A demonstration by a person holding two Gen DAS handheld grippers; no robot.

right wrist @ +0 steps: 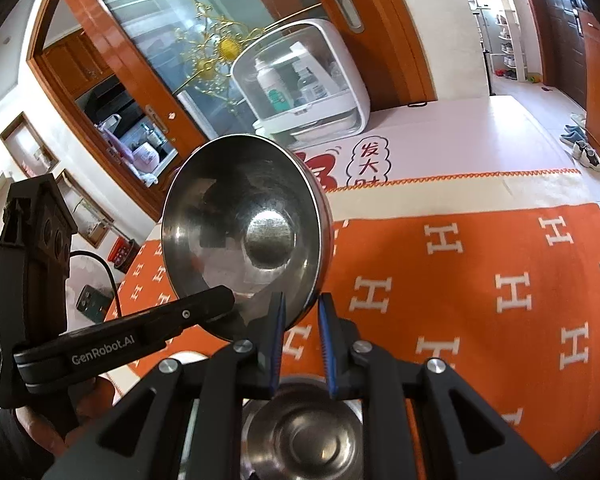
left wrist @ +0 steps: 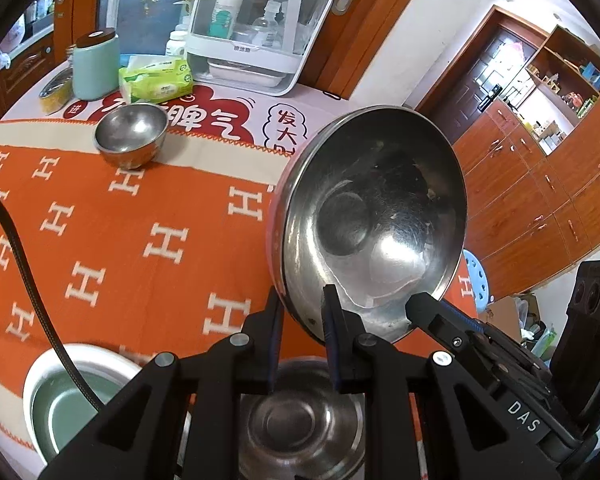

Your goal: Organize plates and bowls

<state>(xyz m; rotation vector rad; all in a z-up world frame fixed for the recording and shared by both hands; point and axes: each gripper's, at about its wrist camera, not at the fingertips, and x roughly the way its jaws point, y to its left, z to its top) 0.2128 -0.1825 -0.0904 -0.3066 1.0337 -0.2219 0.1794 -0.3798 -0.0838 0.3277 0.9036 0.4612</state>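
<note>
While both my grippers pinch the near rim of one steel bowl (left wrist: 374, 216), it hangs tilted in the air above the orange cloth (left wrist: 120, 240). My left gripper (left wrist: 302, 312) and right gripper (right wrist: 302, 312) are nearly shut on the thin edge. I judge it light, stiff and slick, so two rim grips should steady it. Another steel bowl (left wrist: 300, 420) sits below.

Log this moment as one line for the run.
left gripper: shut on steel plate rim | right gripper: same rim | plate tilted, above tablecloth
</note>
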